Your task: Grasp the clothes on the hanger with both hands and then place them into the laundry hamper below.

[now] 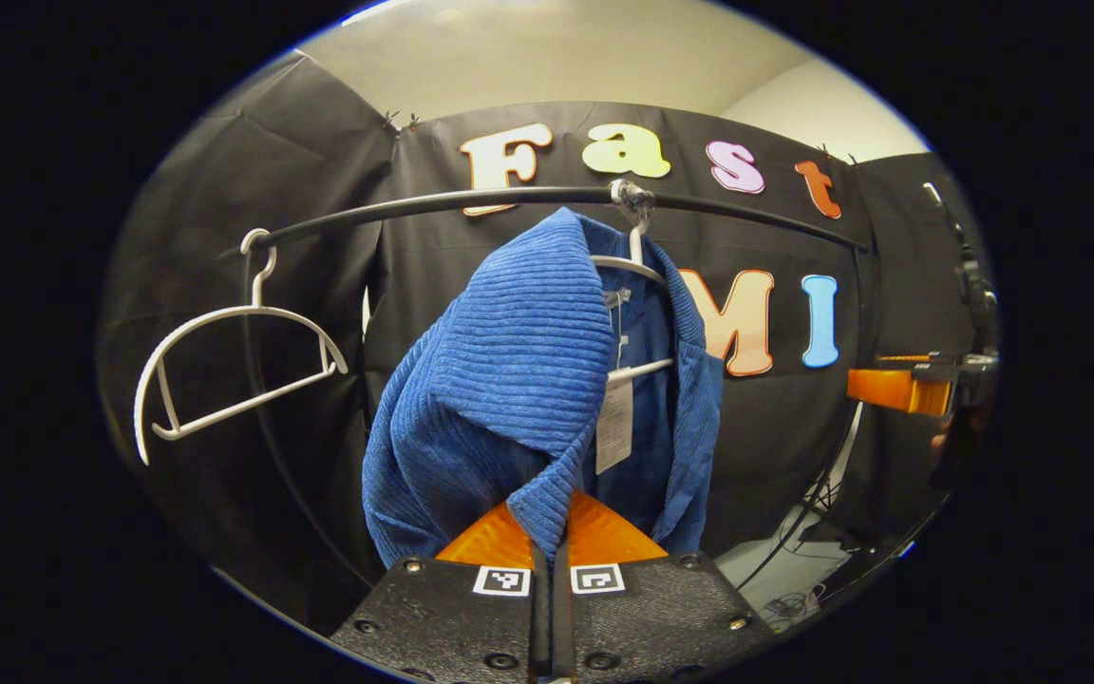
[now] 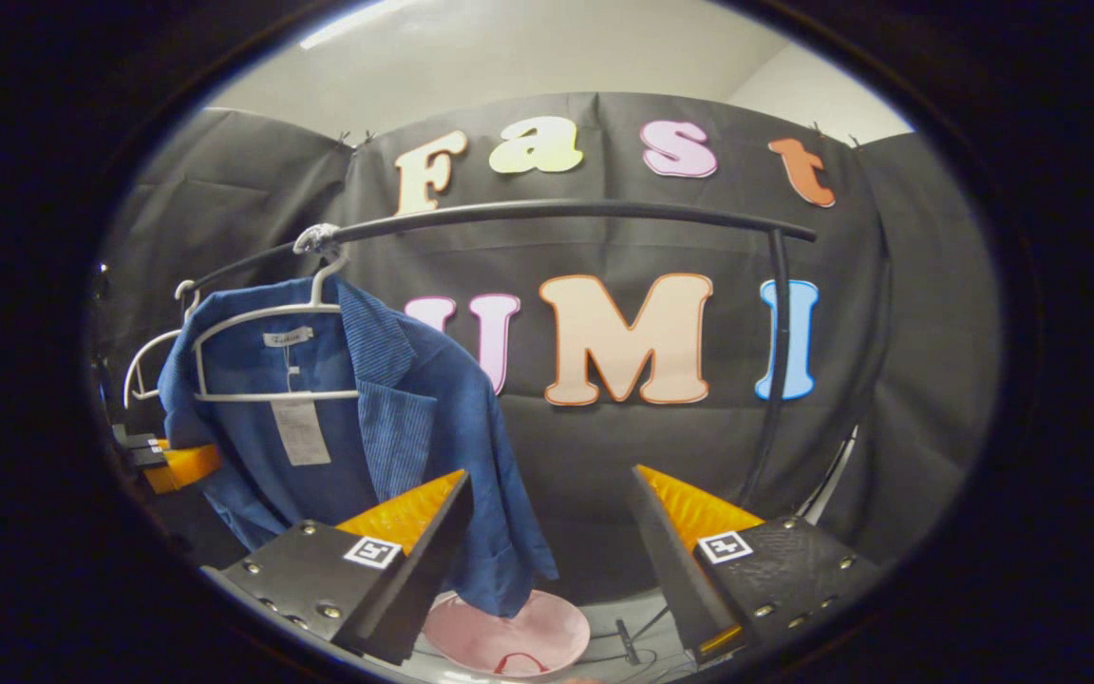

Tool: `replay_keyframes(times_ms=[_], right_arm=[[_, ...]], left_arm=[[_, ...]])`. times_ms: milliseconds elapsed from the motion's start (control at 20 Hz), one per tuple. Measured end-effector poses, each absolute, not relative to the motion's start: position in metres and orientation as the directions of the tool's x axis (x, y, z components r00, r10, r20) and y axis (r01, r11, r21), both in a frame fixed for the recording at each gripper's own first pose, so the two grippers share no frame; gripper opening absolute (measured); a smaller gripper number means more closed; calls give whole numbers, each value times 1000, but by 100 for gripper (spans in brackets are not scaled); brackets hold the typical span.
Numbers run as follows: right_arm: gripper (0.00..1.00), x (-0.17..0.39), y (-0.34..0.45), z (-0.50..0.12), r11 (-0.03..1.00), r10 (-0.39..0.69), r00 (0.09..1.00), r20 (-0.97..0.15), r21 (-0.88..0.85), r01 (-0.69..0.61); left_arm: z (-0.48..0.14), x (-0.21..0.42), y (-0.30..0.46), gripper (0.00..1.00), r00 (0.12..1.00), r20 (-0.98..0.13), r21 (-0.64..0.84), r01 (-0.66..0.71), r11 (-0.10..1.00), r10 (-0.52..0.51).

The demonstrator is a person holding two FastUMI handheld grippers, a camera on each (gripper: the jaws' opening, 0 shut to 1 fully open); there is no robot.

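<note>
Already one side is gripped, the other not yet.

Left gripper view: the left gripper (image 1: 548, 537) pinches a fold of the blue jacket (image 1: 509, 380) between its closed fingers, just ahead of the tips, the jacket hanging from the white hanger (image 1: 637, 271). Right gripper view: the right gripper (image 2: 547, 532) gapes wide, the jacket's hem left of its fingers; next it must close there. Below sits a pink hamper (image 2: 547, 632), seemingly empty.

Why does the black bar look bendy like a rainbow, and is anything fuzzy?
In the left gripper view the fisheye lens bows the rail into an arc, and the blue jacket pinched in the left claw looks sharp, its ribs clear. In the right gripper view the rail curves too, the light is dim and even, and the pink hamper below is slightly soft.
</note>
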State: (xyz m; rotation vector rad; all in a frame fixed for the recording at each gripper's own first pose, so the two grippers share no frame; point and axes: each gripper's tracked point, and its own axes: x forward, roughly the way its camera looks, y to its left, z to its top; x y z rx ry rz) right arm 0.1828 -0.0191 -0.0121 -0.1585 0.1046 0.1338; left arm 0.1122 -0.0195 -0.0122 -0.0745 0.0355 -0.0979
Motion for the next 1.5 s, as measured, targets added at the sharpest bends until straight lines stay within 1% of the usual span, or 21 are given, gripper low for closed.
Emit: replay_keyframes(times_ms=[50, 200, 350, 500, 600, 650, 750, 800, 850, 1000, 1200, 1250, 1300, 1350, 1400, 1450, 1500], right_arm=[[96, 188, -13, -13, 974, 150, 981, -123, -153, -168], [98, 208, -8, -15, 965, 189, 974, -125, -159, -208], [96, 227, 7, -23, 962, 227, 967, -118, -128, -241], [98, 243, 29, -33, 953, 277, 954, -118, -91, -288], [96, 253, 49, -37, 944, 315, 942, -119, -67, -324], [98, 256, 58, -39, 938, 334, 934, -124, -52, -342], [97, 261, 82, -46, 922, 381, 913, -144, -6, -386], [98, 265, 91, -53, 917, 394, 905, -162, 11, -398], [98, 270, 100, -57, 911, 409, 896, -174, 31, -410], [96, 286, 121, -65, 897, 441, 878, -185, 53, -439], [96, 301, 132, -78, 891, 452, 866, -212, 70, -448], [96, 299, 138, -76, 887, 461, 866, -194, 84, -454], [94, 293, 142, -74, 884, 467, 865, -182, 88, -459], [100, 292, 145, -74, 886, 464, 870, -169, 67, -460], [87, 293, 142, -76, 890, 455, 875, -166, 45, -454], [95, 297, 143, -79, 893, 448, 879, -162, 34, -449], [95, 300, 145, -82, 896, 441, 881, -172, 34, -442]], left_arm=[[-7, 109, -20, 1, 995, -37, -79, 89, 993, -93], [3, 102, -28, 1, 996, -49, -88, 76, 993, -81], [5, 100, -27, 0, 997, -61, -87, 30, 996, -36], [1, 99, -25, 1, 996, -86, -123, -13, 992, 2], [-3, 96, -20, 1, 993, -110, -132, -49, 990, 34], [-5, 96, -18, 2, 992, -119, -129, -61, 990, 46], [-7, 94, -13, 2, 989, -124, -124, -92, 988, 76], [-9, 92, -13, 3, 988, -132, -124, -99, 987, 83], [-10, 90, -12, 1, 986, -141, -118, -109, 987, 92], [-9, 89, -9, 1, 984, -146, -108, -122, 987, 106], [-11, 90, -5, 1, 981, -151, -94, -140, 986, 125], [-11, 90, -4, 1, 980, -152, -91, -144, 985, 129], [-10, 90, -4, 1, 979, -154, -86, -146, 986, 132], [-10, 91, -2, 1, 979, -152, -80, -148, 986, 135], [-10, 92, -2, 1, 979, -150, -75, -149, 986, 137], [-10, 91, -1, 1, 979, -151, -71, -151, 986, 139], [-12, 91, 0, 1, 978, -153, -69, -154, 986, 142]])
